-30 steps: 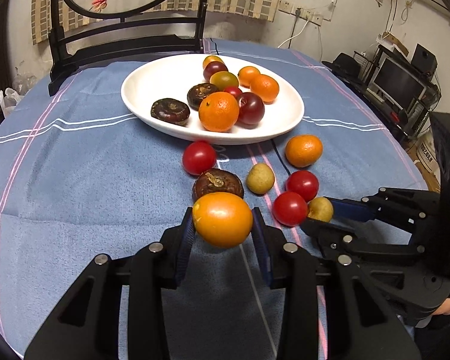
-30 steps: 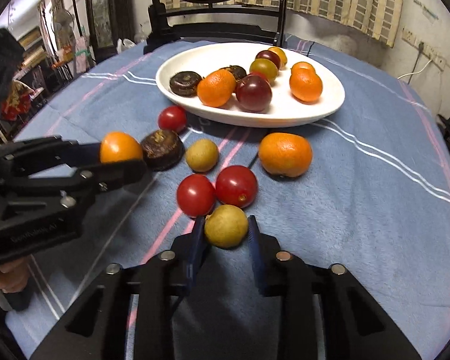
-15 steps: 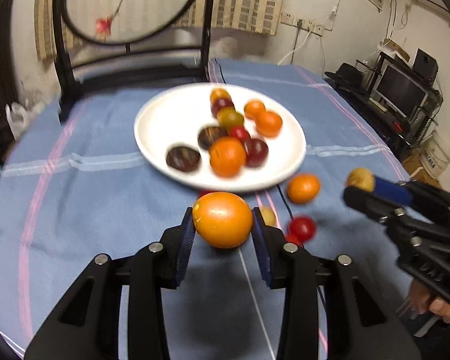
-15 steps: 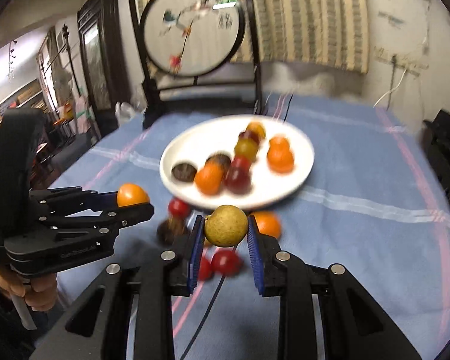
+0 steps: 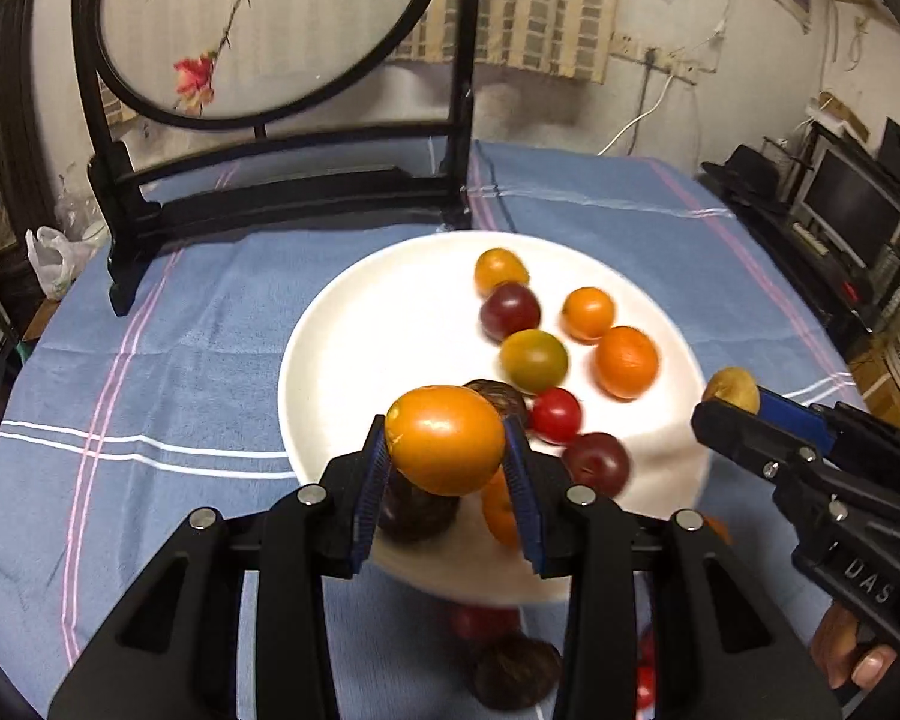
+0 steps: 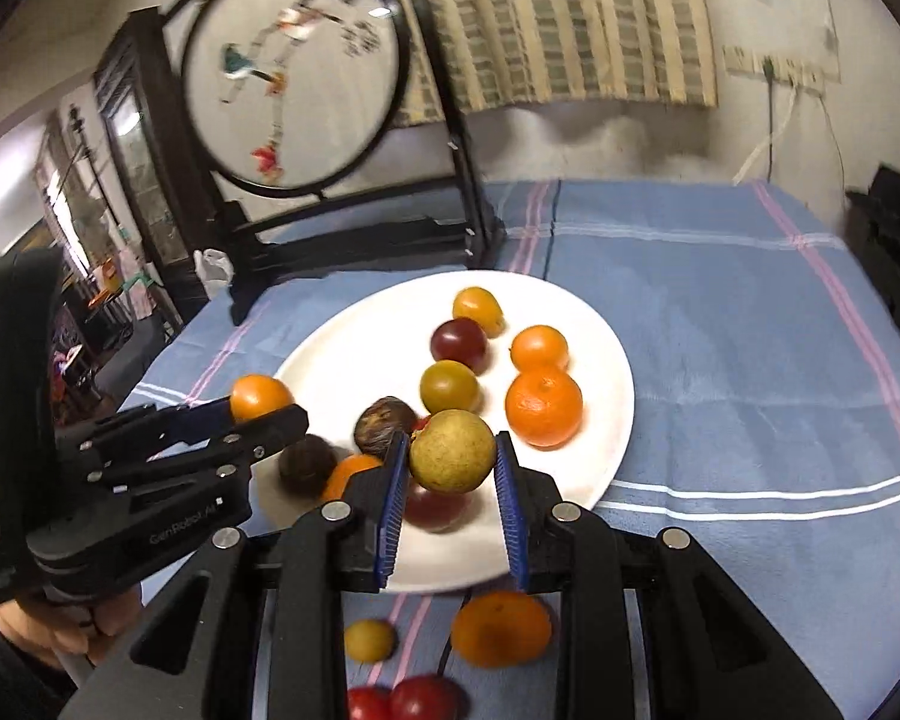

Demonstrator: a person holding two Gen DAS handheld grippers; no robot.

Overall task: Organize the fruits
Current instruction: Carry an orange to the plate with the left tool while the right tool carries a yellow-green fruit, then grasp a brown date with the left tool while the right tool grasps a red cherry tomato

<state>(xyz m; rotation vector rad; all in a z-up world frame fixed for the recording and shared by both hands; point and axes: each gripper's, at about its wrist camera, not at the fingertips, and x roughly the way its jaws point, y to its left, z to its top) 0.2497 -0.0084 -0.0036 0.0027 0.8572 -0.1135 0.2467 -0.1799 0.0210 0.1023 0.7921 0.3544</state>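
While a second ago both tools sat low among the loose fruit, the left gripper (image 5: 447,450) now holds its orange tomato (image 5: 444,439) over the white plate (image 5: 354,324), and the right gripper (image 6: 452,468) carries a yellow-green fruit (image 6: 453,451) above the plate's near rim; release looks next.

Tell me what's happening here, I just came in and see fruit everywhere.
A person is sorting fruit with two handheld grippers. The left gripper holds an orange tomato, the right gripper a yellow-green fruit, both above the white plate that already holds fruit. Several pieces, like the mandarin, remain on the blue tablecloth.
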